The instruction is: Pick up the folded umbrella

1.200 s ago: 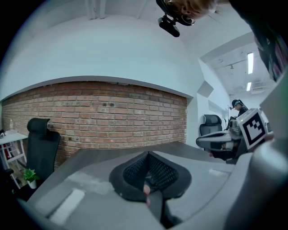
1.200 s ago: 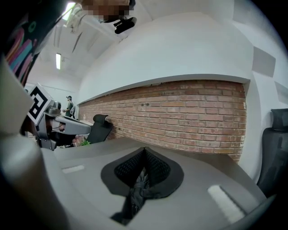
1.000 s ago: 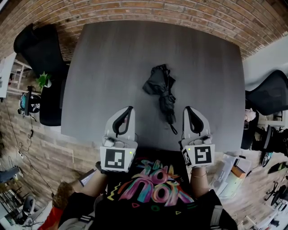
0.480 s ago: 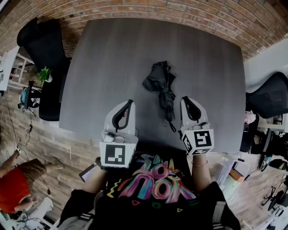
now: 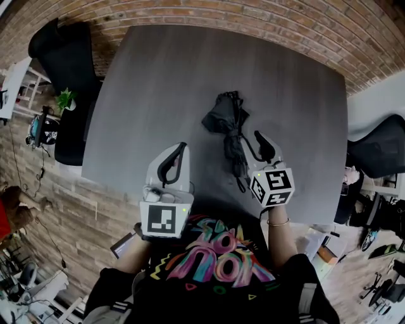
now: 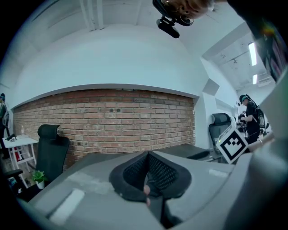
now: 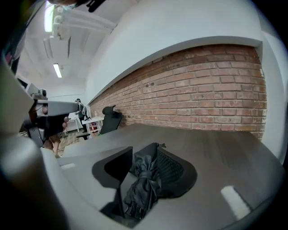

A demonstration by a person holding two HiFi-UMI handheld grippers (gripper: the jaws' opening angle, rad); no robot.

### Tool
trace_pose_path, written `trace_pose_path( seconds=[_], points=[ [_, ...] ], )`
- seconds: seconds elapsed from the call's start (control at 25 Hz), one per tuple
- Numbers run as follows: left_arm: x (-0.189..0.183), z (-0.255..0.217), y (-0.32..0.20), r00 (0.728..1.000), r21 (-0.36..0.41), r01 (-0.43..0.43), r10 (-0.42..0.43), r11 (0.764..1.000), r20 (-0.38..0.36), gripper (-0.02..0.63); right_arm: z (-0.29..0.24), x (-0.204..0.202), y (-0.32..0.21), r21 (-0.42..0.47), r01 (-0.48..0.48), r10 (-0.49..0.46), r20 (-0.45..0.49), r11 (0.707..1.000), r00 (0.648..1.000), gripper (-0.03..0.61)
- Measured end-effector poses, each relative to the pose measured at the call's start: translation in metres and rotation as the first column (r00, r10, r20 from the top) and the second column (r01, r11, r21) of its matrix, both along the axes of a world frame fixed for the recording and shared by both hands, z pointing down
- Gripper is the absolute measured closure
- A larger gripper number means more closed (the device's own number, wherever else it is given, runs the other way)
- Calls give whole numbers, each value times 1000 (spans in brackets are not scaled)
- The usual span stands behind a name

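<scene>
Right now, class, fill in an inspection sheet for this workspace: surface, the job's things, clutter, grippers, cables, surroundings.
Surface: grey table, bare apart from one item.
Job's things: folded black umbrella lying flat near the table's middle, handle end towards the person.
Clutter: nothing seen on the table.
Grippers: left gripper shut and empty, over the near edge; right gripper with jaws opening, the umbrella between them, not clamped.
Cables: nothing seen on the table.
Surroundings: brick wall, black office chair and potted plant at left.
</scene>
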State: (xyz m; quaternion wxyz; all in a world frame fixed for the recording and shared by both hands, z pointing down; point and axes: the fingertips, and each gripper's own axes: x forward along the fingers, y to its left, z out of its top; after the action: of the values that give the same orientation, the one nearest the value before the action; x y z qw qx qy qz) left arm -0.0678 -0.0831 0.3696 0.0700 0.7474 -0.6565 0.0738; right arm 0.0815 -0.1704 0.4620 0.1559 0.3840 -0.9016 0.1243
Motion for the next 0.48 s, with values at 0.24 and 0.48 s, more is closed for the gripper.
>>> trace_pose_path(
  seconds=[0.24, 0.48],
  points=[
    [-3, 9, -1, 1000, -24, 20, -20, 1000, 8, 612, 48, -18, -10, -112, 44, -51, -64, 993, 997, 313],
    [-8, 12, -3, 999, -33, 45, -44, 998, 3, 612, 73, -29, -15, -163, 58, -74, -94, 985, 993, 283]
  ],
)
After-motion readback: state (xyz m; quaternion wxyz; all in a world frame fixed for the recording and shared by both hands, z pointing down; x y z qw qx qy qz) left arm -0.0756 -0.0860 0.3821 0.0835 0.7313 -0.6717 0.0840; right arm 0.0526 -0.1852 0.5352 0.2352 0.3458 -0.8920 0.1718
